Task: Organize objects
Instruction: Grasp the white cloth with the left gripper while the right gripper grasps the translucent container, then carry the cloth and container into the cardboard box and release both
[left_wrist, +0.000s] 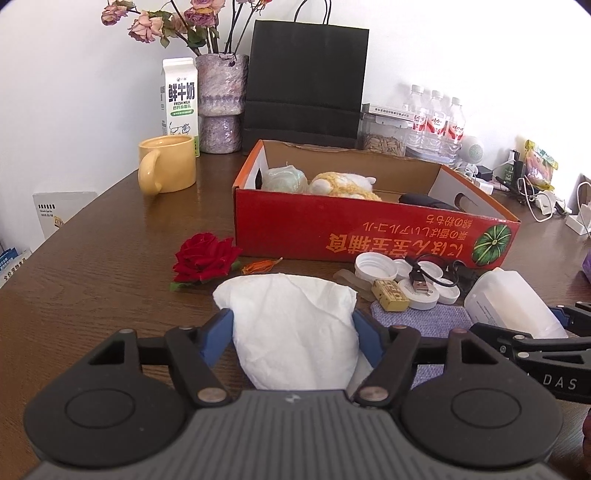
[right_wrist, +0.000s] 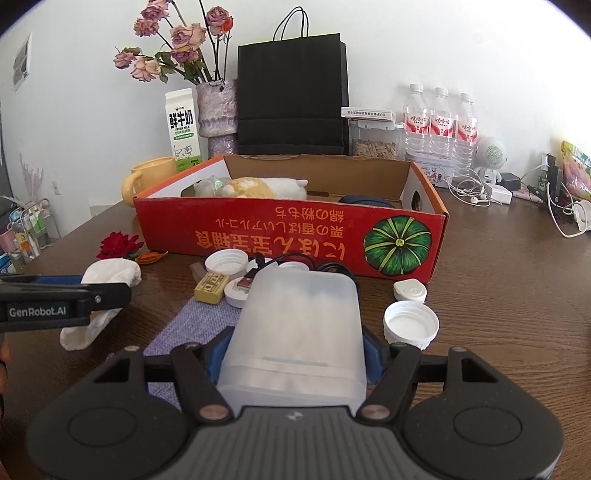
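Tissue: the crumpled white tissue (left_wrist: 291, 328) lies on the brown table (left_wrist: 110, 288), just in front of the red box (left_wrist: 369, 229) and beside the red rose (left_wrist: 205, 258). It looks feather-light and soft, likely to crush and slip unless pinched across its bulk.
Left gripper (left_wrist: 291, 330): its blue pads sit on either side of the tissue's middle, about as wide as the wad. They appear to touch the sides; the wad looks gripped, though lightly.
Plastic tub: the frosted white tub (right_wrist: 299, 332) is held above the purple cloth (right_wrist: 192, 325), near the scattered white lids (right_wrist: 410, 325) and the cable plug (right_wrist: 245, 283). It looks stiff, smooth, fairly light, probably slippery; its flat long sides are the sensible place to clamp.
Right gripper (right_wrist: 297, 356): the jaws stand fairly wide, pads pressed against both sides of the tub's near end, holding it.
Red box: open-topped, with soft toys (right_wrist: 255, 186) already inside; probably where both things belong.
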